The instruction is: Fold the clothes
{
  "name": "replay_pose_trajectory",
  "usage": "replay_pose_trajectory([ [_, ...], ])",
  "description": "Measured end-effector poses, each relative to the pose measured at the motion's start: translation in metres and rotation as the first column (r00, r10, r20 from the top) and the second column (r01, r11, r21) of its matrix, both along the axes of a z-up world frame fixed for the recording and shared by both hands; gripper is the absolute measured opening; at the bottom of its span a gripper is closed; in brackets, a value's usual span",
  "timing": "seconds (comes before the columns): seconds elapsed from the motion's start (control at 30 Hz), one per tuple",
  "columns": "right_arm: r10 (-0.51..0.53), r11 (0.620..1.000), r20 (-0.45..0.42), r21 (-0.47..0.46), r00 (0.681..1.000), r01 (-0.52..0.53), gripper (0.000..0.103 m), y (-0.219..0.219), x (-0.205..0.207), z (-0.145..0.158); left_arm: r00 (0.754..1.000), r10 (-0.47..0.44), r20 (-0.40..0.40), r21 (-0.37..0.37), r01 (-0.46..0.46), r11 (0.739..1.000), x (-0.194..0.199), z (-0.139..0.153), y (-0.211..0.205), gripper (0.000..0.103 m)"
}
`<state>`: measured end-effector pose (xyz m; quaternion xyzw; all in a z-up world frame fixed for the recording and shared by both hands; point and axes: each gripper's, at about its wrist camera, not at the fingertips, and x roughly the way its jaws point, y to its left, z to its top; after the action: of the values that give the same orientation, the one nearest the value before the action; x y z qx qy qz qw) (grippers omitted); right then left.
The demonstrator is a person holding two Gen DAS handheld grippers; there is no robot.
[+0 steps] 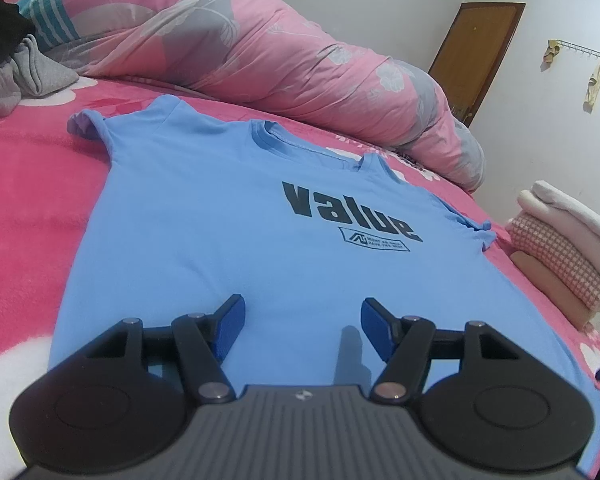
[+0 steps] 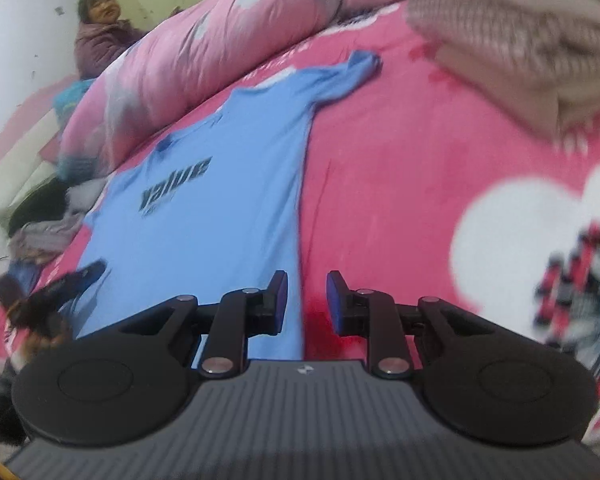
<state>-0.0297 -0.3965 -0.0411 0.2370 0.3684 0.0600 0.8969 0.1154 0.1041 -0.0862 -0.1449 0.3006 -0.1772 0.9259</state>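
Observation:
A light blue T-shirt [image 1: 220,240] printed "value" lies flat, front up, on the pink bed blanket [image 1: 28,200]. My left gripper [image 1: 303,308] hovers over the shirt's lower middle, jaws wide open with only cloth beneath. In the blurred right wrist view the same T-shirt [image 2: 204,208] stretches away to the upper left. My right gripper [image 2: 308,284] sits at the shirt's right side edge near the hem. Its jaws stand a little apart with nothing between them. One pad is over the blue cloth, the other over the blanket [image 2: 380,160].
A rolled pink floral quilt [image 1: 260,40] lies beyond the collar. A stack of folded clothes [image 1: 560,248] sits right of the shirt, and also shows in the right wrist view [image 2: 520,40]. Grey garments [image 1: 4,80] are piled far left. A person [image 2: 100,28] sits behind the quilt.

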Motion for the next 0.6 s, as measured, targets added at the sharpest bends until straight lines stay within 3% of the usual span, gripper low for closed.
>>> replay_pose_trajectory([
  [0.13, 0.016, 1.000, 0.002, 0.008, 1.000, -0.016, 0.020, 0.007, -0.011, -0.011, 1.000, 0.002, 0.003, 0.007, -0.002, 1.000, -0.001, 0.000, -0.001, 0.066],
  [0.17, 0.020, 1.000, -0.001, -0.008, 1.000, -0.020, 0.016, 0.009, -0.012, -0.014, 1.000, 0.002, 0.003, 0.009, -0.002, 1.000, -0.001, 0.000, -0.001, 0.066],
  [0.2, 0.022, 0.999, -0.005, -0.036, 1.000, -0.022, 0.004, 0.012, -0.014, -0.015, 1.000, 0.002, 0.004, 0.010, -0.002, 1.000, -0.001, 0.000, -0.001, 0.066],
  [0.23, 0.017, 0.998, 0.000, -0.057, 1.000, -0.017, 0.002, 0.015, -0.019, -0.016, 1.000, 0.002, 0.004, 0.011, -0.003, 1.000, -0.001, 0.000, -0.001, 0.066],
  [0.4, -0.086, 0.995, 0.082, -0.043, 0.993, 0.090, 0.001, 0.012, -0.045, -0.003, 1.000, 0.003, 0.007, 0.015, -0.003, 1.000, -0.002, 0.000, -0.002, 0.066],
  [0.53, -0.135, 0.991, 0.043, -0.018, 0.990, 0.136, 0.000, 0.001, -0.054, -0.029, 1.000, 0.001, 0.006, 0.013, -0.002, 1.000, -0.002, 0.001, -0.001, 0.066],
  [0.6, -0.152, 0.988, 0.065, 0.009, 0.986, 0.152, 0.000, -0.002, -0.055, -0.033, 1.000, 0.001, 0.006, 0.016, -0.001, 1.000, -0.003, 0.001, 0.000, 0.066],
])
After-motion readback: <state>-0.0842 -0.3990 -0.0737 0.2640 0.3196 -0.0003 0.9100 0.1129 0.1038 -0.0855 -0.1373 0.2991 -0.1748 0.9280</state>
